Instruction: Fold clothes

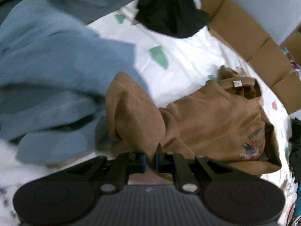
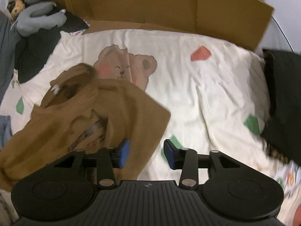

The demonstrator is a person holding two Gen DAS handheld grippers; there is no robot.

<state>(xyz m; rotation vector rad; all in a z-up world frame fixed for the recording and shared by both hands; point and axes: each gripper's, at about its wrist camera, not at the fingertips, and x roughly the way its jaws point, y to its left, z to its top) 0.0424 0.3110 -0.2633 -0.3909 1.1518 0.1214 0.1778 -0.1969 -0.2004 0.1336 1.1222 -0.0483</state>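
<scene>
The left gripper [image 1: 150, 163] has its fingers [image 1: 143, 162] pinched on a fold of the brown shirt [image 1: 210, 116], lifting it off the bed sheet [image 1: 188, 60]. The right gripper [image 2: 146, 153] stands with fingers [image 2: 124, 151] parted, gripping nothing, just over the shirt's edge. Blue fabric [image 1: 47, 71] bunches alongside, black clothing [image 1: 169, 13] and cardboard [image 2: 160, 5] beyond.

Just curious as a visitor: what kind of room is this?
Probably a bedroom: clothes lie on a bedsheet printed with a cartoon bear, a soft toy sits nearby, and cardboard stands behind.
</scene>
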